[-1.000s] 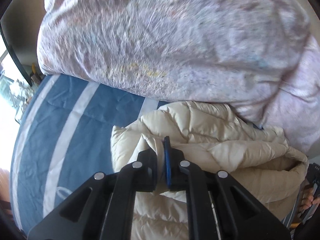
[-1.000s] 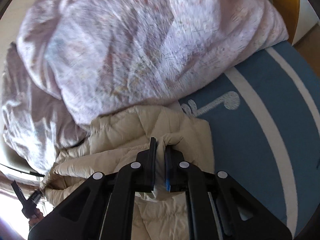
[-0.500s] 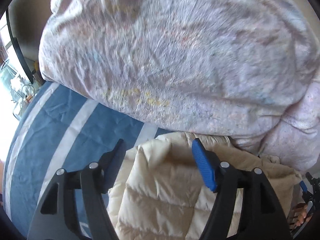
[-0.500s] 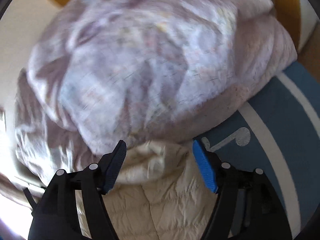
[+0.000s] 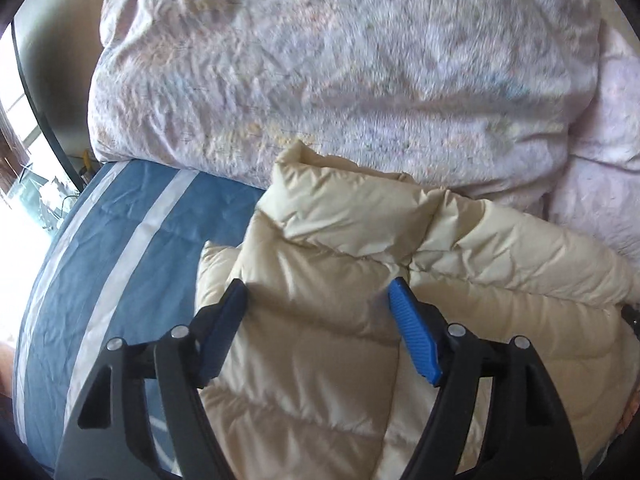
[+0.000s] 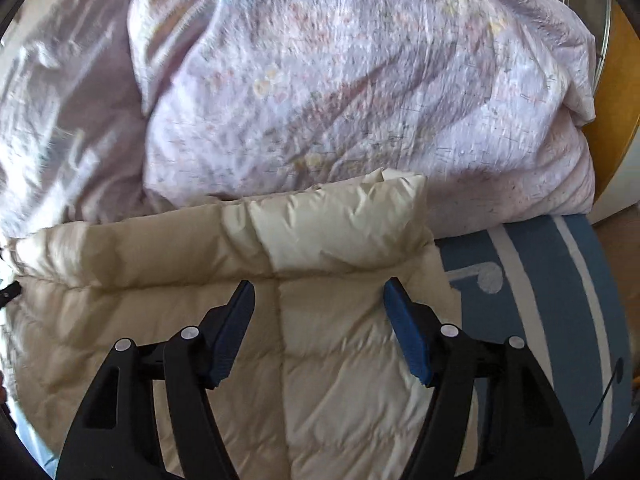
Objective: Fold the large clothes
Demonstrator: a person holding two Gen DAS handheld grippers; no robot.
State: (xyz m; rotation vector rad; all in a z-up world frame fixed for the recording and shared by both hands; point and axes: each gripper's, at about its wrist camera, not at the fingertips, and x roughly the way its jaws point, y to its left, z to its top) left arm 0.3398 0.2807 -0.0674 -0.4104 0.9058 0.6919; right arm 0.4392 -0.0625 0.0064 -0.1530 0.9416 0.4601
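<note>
Both tongs, left (image 5: 318, 292) opening and right (image 6: 319, 294) spread, hover empty over the cream puffer jacket (image 5: 340, 300) on the blue striped bed (image 5: 120, 260) against a lilac duvet (image 5: 320, 80); light, slippery and springy, probably best pinched at its quilted hem.

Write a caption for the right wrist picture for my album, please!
The right tool, open, above a puffy cream jacket on a blue striped sheet, by a big lilac duvet.

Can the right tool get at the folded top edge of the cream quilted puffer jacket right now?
Probably yes: the right tool is open directly over the cream quilted puffer jacket, with nothing lying between it and the folded edge.
</note>
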